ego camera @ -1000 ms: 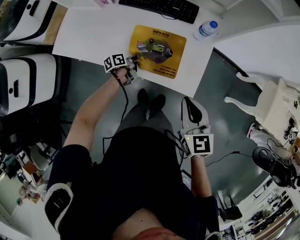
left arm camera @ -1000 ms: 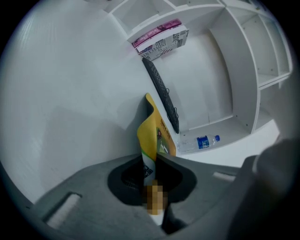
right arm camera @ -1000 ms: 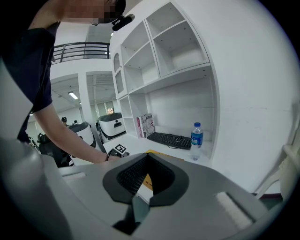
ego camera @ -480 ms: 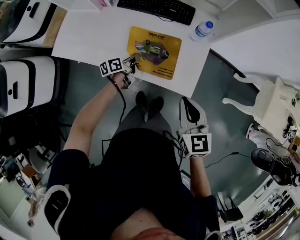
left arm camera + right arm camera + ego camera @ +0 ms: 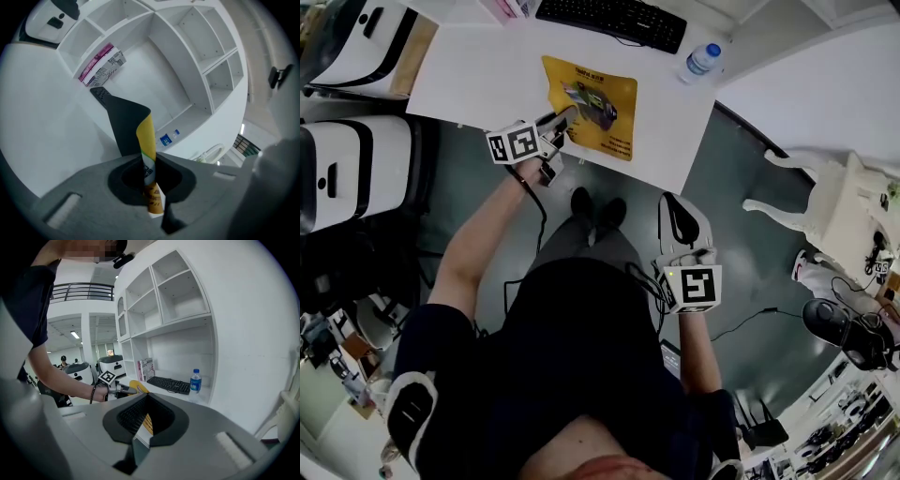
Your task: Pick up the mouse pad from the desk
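The yellow printed mouse pad [image 5: 591, 103] rests partly on the white desk [image 5: 478, 80]. Its near left edge is raised off the surface. My left gripper [image 5: 559, 121] is shut on that edge. In the left gripper view the mouse pad [image 5: 146, 140] stands on edge between the jaws of the left gripper [image 5: 150, 187], yellow face to the right and black underside to the left. My right gripper [image 5: 679, 206] hangs below the desk's front edge, over the floor, shut and holding nothing. From the right gripper [image 5: 143, 434] I see the raised mouse pad [image 5: 137, 386] and the left gripper [image 5: 123, 389] ahead.
A black keyboard [image 5: 611, 19] lies at the desk's back, and a water bottle [image 5: 700, 60] stands at its right. White shelves with books [image 5: 101, 65] rise behind the desk. White machines [image 5: 352, 164] stand at the left, and a white chair [image 5: 834, 202] at the right.
My left gripper has risen and rolled while holding the pad's edge. That edge now stands higher and the pad looks narrower from above. The right gripper has stayed put.
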Tool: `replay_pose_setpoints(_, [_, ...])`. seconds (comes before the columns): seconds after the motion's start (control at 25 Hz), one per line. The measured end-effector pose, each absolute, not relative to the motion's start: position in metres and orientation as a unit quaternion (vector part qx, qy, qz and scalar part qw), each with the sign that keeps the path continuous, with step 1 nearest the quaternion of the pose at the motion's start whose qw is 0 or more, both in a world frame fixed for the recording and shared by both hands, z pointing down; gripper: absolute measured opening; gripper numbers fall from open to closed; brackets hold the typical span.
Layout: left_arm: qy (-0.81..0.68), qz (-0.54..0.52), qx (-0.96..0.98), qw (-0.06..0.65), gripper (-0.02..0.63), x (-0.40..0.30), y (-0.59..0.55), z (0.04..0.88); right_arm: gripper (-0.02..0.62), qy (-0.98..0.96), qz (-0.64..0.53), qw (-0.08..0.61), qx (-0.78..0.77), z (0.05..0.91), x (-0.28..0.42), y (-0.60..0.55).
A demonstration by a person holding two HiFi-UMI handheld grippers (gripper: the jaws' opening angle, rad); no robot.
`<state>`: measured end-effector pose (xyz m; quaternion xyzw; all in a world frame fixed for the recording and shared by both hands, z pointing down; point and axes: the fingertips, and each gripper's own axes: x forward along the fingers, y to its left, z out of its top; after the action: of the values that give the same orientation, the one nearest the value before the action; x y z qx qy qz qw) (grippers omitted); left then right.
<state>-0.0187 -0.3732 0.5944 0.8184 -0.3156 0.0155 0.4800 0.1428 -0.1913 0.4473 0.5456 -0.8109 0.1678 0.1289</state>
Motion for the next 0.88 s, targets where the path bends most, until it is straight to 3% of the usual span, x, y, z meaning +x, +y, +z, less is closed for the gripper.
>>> replay_pose_setpoints(0.52, [-0.335,0.028,0.871,0.359,0.015,-0.039,-0.354,0.516,-0.002,-0.821,0.138,0.12,0.541,0.429,0.143,-0.188])
replay_pose_setpoints(0.88, [-0.377,0.064,0.898,0.219,0.015,-0.068,-0.331,0.458,-0.002,-0.826,0.107,0.103,0.544,0.412,0.136,-0.189])
